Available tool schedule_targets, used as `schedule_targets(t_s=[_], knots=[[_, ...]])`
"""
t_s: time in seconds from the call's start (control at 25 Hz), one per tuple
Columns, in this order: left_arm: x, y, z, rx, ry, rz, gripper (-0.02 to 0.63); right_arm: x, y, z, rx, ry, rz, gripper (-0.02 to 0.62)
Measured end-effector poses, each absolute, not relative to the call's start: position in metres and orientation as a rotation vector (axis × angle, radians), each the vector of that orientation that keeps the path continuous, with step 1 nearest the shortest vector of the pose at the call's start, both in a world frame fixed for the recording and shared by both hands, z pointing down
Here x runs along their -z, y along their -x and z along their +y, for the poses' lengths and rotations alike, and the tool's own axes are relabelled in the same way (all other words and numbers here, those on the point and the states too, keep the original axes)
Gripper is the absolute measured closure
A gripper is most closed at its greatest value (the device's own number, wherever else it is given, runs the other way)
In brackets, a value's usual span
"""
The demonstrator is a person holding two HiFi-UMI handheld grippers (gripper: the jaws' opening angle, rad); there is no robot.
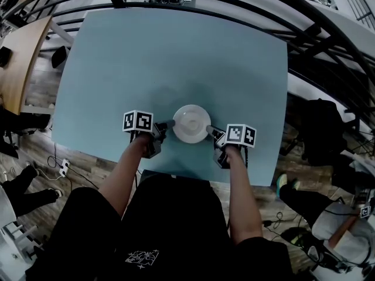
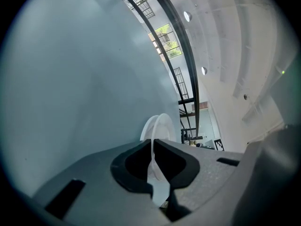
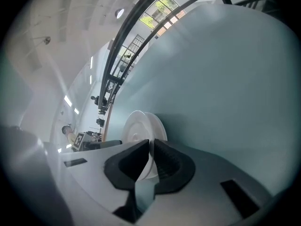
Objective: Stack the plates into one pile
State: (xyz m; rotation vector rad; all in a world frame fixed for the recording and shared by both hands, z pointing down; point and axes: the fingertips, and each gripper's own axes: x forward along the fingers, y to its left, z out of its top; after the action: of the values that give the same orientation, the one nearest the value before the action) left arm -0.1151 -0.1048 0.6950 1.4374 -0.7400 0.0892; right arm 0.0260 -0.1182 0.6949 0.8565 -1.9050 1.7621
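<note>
Item: plates, opposite rims pinched by my L gripper & R gripper, jaws near-closed; keep level, set on table evenly.

Dim, soft daylight; fisheye-warped edges

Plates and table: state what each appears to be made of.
Plates: white and smooth, with thin rims and a soft sheen. They could be glazed ceramic or hard plastic; the look leaves it open. Table: pale blue-grey top, even and matte with no grain, likely laminate or painted board.
</note>
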Motion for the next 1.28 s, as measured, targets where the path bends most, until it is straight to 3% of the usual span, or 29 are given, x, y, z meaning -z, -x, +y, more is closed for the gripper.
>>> schedule_targets(t_s=[0.72, 1.28], knots=[[-0.707, 0.111, -0.104, -0.14, -1.396, -0.757, 0.578, -0.706, -0.027, -0.115, -1.748, -0.787, -1.875, 0.565], [-0.699, 0.102, -0.112, -0.241, -1.391, -0.761, 0.486, -0.706, -0.028, -0.113, -1.543, -0.78, -1.826, 0.56]])
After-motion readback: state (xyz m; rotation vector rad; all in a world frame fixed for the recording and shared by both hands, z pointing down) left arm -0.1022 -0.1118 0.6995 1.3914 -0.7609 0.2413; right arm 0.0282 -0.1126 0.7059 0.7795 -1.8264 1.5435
